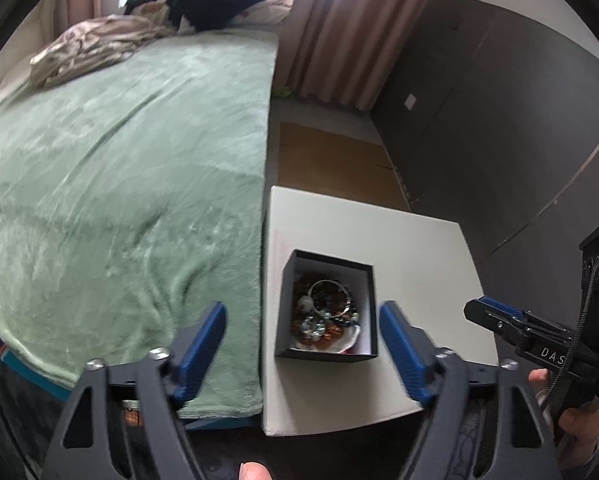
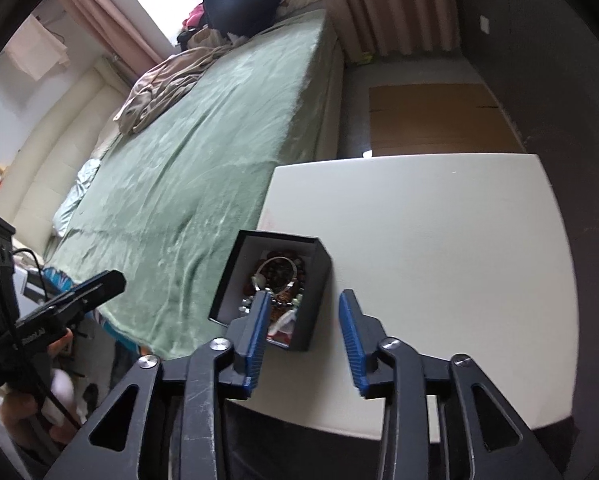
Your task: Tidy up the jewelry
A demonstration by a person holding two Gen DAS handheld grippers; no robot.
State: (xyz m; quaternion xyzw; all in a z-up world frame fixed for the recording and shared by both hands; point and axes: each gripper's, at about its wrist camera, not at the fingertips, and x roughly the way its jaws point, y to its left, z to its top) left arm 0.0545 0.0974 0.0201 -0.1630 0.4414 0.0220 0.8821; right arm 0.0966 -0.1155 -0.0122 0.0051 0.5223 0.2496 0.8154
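Left gripper (image 1: 301,350) wide, empty; right gripper (image 2: 305,338) part-open, empty. Black box (image 1: 328,307) of tangled jewelry (image 1: 324,312) sits just ahead between the left fingers, on the white surface (image 1: 411,248). Judgement: pick one piece from above, avoid snagging; green bed (image 1: 119,184) lies beyond, left.

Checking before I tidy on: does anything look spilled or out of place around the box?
Nothing spilled: the jewelry sits tangled inside the black box on the white table. Only the box sits slightly askew near the table's bed-side edge.

Both wrist cams look steeply down, sharing jewelry box (image 1: 326,306).
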